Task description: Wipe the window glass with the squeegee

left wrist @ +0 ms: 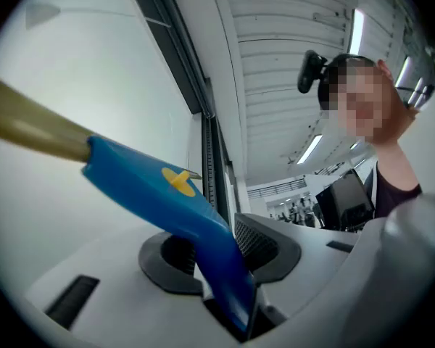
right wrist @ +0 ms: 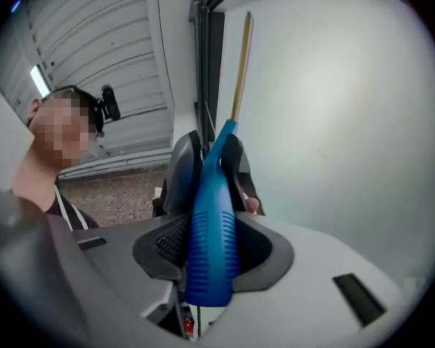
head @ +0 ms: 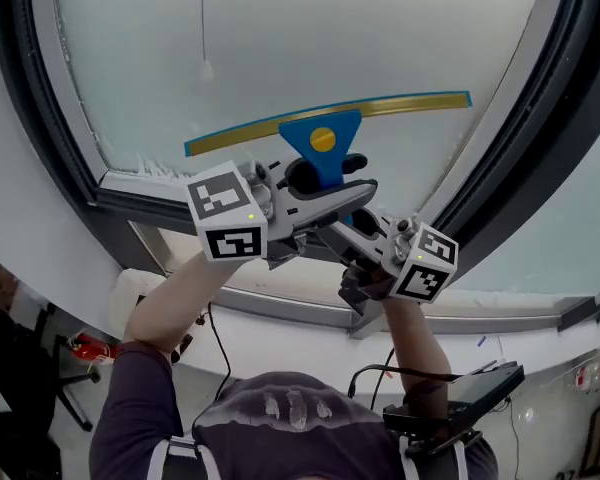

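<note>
The squeegee [head: 321, 148] has a blue head with a yellow knob and a long brass-coloured blade [head: 410, 102] lying slightly tilted against the window glass [head: 310, 48]. Both grippers are raised to the glass and hold its blue handle from below. My left gripper [head: 325, 190] is shut on the handle just under the head; in the left gripper view the handle [left wrist: 167, 194] runs down between the jaws of that gripper [left wrist: 217, 256]. My right gripper [head: 355, 230] is shut on the handle lower down; in the right gripper view the ribbed grip [right wrist: 212, 230] fills the gap of that gripper [right wrist: 212, 249].
A dark window frame [head: 130, 203] bounds the pane on the left, bottom and right. A thin pull cord [head: 203, 28] hangs in front of the glass at upper left. Below the sill [head: 280, 293] hang cables, and a black device [head: 460, 398] sits at lower right.
</note>
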### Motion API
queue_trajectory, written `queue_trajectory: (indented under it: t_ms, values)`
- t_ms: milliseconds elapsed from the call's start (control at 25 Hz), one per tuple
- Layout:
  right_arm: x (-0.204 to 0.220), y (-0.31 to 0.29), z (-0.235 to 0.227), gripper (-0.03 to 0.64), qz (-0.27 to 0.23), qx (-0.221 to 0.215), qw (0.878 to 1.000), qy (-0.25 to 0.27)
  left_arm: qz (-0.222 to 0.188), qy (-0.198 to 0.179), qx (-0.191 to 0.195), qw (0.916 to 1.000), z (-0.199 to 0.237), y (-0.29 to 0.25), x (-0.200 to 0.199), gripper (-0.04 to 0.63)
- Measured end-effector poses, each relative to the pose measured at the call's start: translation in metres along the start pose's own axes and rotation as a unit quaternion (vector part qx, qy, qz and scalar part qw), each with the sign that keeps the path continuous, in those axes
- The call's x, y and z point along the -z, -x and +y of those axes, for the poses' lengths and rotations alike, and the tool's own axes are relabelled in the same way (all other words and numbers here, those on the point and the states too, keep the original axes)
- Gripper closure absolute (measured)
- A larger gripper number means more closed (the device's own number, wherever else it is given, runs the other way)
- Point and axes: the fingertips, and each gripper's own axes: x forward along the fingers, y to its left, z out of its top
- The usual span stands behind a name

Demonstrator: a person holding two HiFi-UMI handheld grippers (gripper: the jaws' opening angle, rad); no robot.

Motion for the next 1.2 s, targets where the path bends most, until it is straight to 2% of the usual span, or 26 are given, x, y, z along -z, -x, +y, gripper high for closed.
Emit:
queue_trajectory:
  t_ms: [120, 200, 280, 480, 600, 680, 800, 920, 1000, 1080, 1200]
  values:
    - [-0.020, -0.032, -0.040, 0.483, -0.066, 0.051, 0.996, -0.017, 0.027, 0.029, 0.059, 0.9975, 0.047, 0.003, -0.013, 0.449]
    - [-0.030, -0.043, -0.047, 0.485, -0.103, 0.062, 0.993, -0.018, 0.034, 0.032, 0.082, 0.9955, 0.055, 0.001, -0.023, 0.449]
    - [-0.036, -0.045, -0.044, 0.485, -0.119, 0.067, 0.991, -0.009, 0.027, 0.036, 0.097, 0.9942, 0.051, 0.001, -0.031, 0.449]
    - [-0.047, -0.051, -0.028, 0.485, -0.126, 0.056, 0.990, 0.002, -0.003, 0.048, 0.092, 0.9946, 0.044, 0.005, -0.051, 0.448]
    - [-0.046, -0.046, -0.031, 0.485, -0.140, 0.041, 0.989, -0.011, 0.000, 0.063, 0.084, 0.9945, 0.050, 0.006, -0.047, 0.394]
    - [-0.040, -0.045, -0.035, 0.485, -0.135, 0.027, 0.990, -0.018, 0.025, 0.045, 0.078, 0.9957, 0.053, 0.006, -0.040, 0.394]
    - [-0.040, -0.047, -0.031, 0.485, -0.123, 0.018, 0.992, -0.001, 0.058, 0.014, 0.082, 0.9948, 0.050, 0.010, -0.042, 0.417]
    - [-0.055, -0.044, -0.023, 0.486, -0.158, -0.002, 0.987, -0.001, 0.045, 0.003, 0.072, 0.9963, 0.044, 0.015, -0.053, 0.416]
    - [-0.060, -0.043, -0.019, 0.489, -0.175, -0.019, 0.984, -0.015, 0.052, -0.008, 0.053, 0.9972, 0.041, 0.013, -0.055, 0.413]
    - [-0.058, -0.049, -0.016, 0.489, -0.164, -0.032, 0.986, -0.026, 0.091, -0.025, 0.050, 0.9943, 0.040, 0.012, -0.055, 0.414]
    - [-0.049, -0.059, -0.014, 0.489, -0.109, -0.028, 0.994, 0.010, 0.139, -0.026, 0.079, 0.9868, 0.037, 0.015, -0.054, 0.430]
